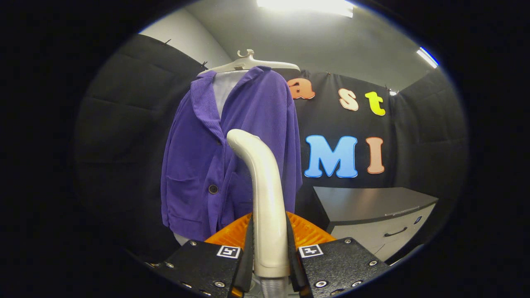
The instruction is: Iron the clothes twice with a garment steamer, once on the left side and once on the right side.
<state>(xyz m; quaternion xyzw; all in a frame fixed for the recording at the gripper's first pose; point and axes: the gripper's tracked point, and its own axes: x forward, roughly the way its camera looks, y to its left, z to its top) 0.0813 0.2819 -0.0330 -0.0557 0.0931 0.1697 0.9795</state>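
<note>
we see the gripper [269, 252] with its jaws clenched on the garment steamer [265, 198], one finger pressing each side of the pale handle low down. the steamer stands upright between the fingers [247, 248], and its neck rises and bends over to the left at the top, so that the rounded head sits in front of the jacket's chest. a ribbed hose [271, 287] shows just below the handle, between the fingers. behind the fingers there is an orange ribbed part [308, 231], spreading to both sides of the handle.

beyond the steamer hangs the purple jacket [198, 165], a corduroy one with a collar, a dark button [213, 189] near the middle and patch pockets low down. it is on a pale hanger [248, 62], and a white lining shows at the open neck. whether the steamer head touches the cloth we cannot tell.

to the right of the jacket, further back, stands a grey cabinet [372, 207] with a drawer handle on its front.
</note>
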